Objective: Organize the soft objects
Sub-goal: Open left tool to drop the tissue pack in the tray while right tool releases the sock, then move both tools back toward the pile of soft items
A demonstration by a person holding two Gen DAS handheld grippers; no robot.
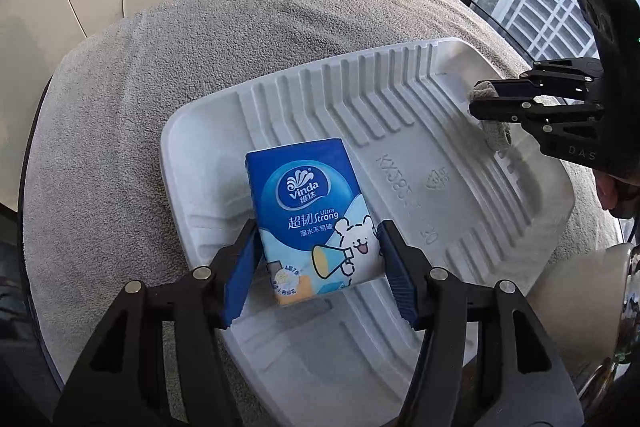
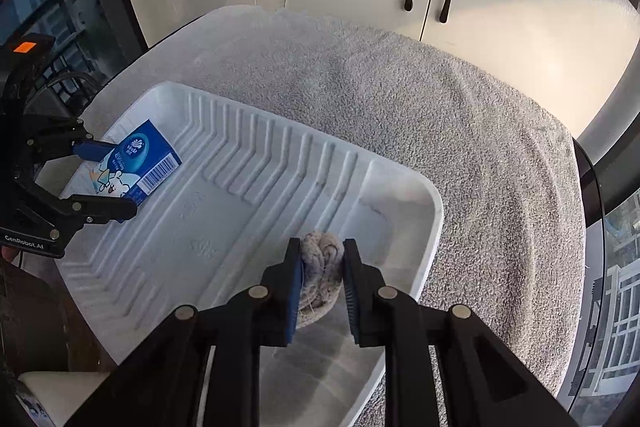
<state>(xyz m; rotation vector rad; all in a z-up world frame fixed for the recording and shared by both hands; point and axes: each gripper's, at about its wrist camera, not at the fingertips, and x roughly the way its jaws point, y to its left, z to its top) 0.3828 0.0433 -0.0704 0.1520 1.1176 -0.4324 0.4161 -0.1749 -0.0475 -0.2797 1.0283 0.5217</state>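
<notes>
L gripper [image 1: 318,259] grips the blue tissue pack [image 1: 310,215] w/ jaws about half open, pack low over the near-left part of the white tray [image 1: 400,99]; R gripper [image 2: 322,281], nearly closed, pinches a grey knotted rope piece [image 2: 322,259] over the tray's right end. Step looks like placing both in the tray, next move prob lower & let go; whether either item touches the tray floor is hard to tell

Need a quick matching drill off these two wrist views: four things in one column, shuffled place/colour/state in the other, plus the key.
Things:
1. tissue pack
2. rope bundle
3. tray
4. towel

Descriptions:
A. white, ribbed, lying on the grey cloth
B. blue, between the left gripper's pads
C. grey, covering the tabletop
D. beige, braided, pinched by the right gripper

Pairs: 1-B, 2-D, 3-A, 4-C
</notes>
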